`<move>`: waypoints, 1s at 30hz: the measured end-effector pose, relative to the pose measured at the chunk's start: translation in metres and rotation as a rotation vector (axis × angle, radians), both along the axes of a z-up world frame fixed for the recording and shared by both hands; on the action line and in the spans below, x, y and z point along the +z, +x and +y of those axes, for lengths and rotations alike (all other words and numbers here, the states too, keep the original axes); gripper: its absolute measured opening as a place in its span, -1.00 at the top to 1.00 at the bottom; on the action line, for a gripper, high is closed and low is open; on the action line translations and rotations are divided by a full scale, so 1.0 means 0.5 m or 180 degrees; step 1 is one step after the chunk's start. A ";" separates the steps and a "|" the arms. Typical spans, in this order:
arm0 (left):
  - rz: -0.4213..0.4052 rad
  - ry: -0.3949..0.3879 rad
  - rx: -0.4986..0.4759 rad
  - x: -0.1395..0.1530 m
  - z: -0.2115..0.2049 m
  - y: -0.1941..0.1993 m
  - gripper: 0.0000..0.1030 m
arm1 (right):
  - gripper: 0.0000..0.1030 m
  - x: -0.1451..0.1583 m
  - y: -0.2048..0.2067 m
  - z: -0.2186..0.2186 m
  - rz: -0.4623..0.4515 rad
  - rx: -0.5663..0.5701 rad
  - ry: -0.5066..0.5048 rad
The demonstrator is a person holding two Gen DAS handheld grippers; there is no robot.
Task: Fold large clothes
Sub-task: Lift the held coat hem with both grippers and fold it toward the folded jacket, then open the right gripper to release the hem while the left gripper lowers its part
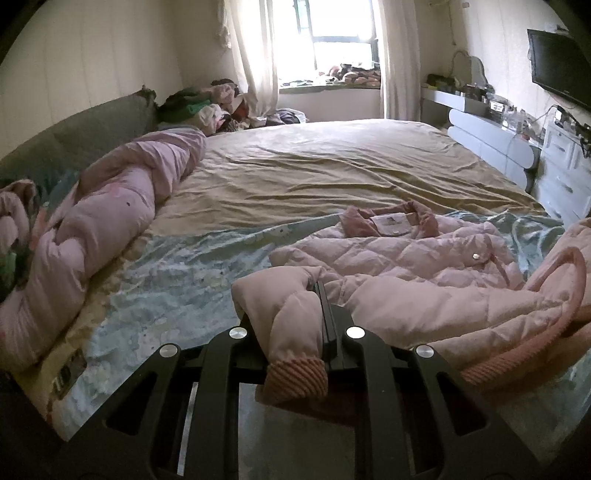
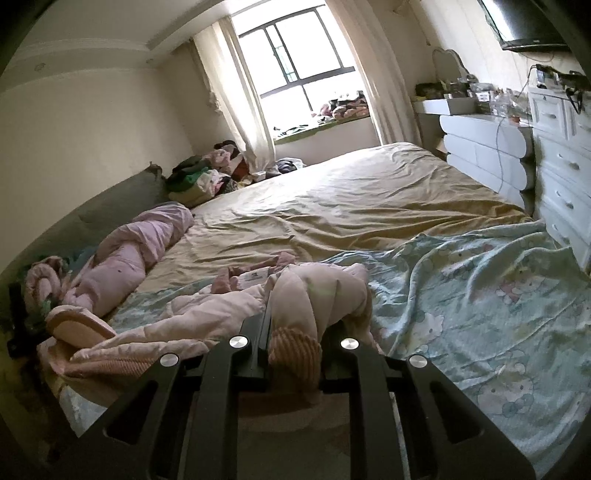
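your left tongs [image 1: 295,314] are clamped on a sleeve [image 1: 291,306] of the pink jacket [image 1: 406,266], with the ribbed cuff [image 1: 297,376] hanging back toward the camera between the black fingers [image 1: 327,314]. your right tongs [image 2: 295,332] are clamped on the other sleeve [image 2: 314,291], its ribbed cuff [image 2: 295,350] bunched between the fingers [image 2: 264,325] in the same way. the jacket lies on the bed [image 1: 332,162], spread across a pale blue printed blanket [image 1: 177,273] at the near end, with its collar [image 1: 388,219] and white label pointing toward the window [image 1: 332,33]. in the left view the quilted body stretches to the right of the tongs, a snap button [image 1: 476,256] showing on it, and a ribbed hem edge [image 1: 546,332] curls up at the far right. in the right view the body lies to the left of the tongs. beyond the blanket a tan sheet [image 2: 351,199] covers the rest of the bed. a rolled pink quilt [image 1: 96,221] lies along the left side beside a grey-green headboard [image 1: 74,136]. a pile of clothes [image 1: 207,103] sits at the far left corner near the curtain [image 1: 258,55]. white drawers [image 2: 561,155] stand along the right side, with a tv [image 1: 557,70] on the wall above.
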State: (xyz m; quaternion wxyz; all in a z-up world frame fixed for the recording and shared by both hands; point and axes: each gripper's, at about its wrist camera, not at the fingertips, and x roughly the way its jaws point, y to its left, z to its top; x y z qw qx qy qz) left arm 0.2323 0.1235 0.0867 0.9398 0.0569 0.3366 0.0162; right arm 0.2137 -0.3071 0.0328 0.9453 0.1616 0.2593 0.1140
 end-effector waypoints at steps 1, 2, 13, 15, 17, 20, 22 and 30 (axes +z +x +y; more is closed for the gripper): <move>-0.0002 0.0017 -0.0003 -0.001 0.000 0.007 0.79 | 0.71 0.000 0.007 0.000 0.0008 -0.0010 -0.0016; 0.0001 0.0023 0.0000 -0.002 0.000 0.014 0.79 | 0.71 0.000 0.015 0.001 0.0021 -0.0025 -0.0028; 0.0062 0.0045 0.0009 -0.013 0.006 0.095 0.79 | 0.71 -0.004 0.113 0.000 0.0251 -0.0152 -0.0032; 0.0065 0.0060 0.0007 -0.015 0.008 0.105 0.79 | 0.71 -0.006 0.129 0.003 0.0283 -0.0171 -0.0055; 0.0066 0.0087 0.0005 -0.020 0.007 0.116 0.79 | 0.71 -0.007 0.147 0.005 0.0314 -0.0191 -0.0084; 0.0076 0.0114 0.0010 -0.029 0.007 0.133 0.79 | 0.70 -0.010 0.171 0.010 0.0355 -0.0222 -0.0112; 0.0089 0.0119 0.0023 -0.036 0.010 0.147 0.79 | 0.70 -0.014 0.188 0.016 0.0381 -0.0243 -0.0147; 0.0244 0.0151 0.0097 -0.082 0.011 0.227 0.79 | 0.56 -0.036 0.263 0.005 0.0542 -0.0297 0.0114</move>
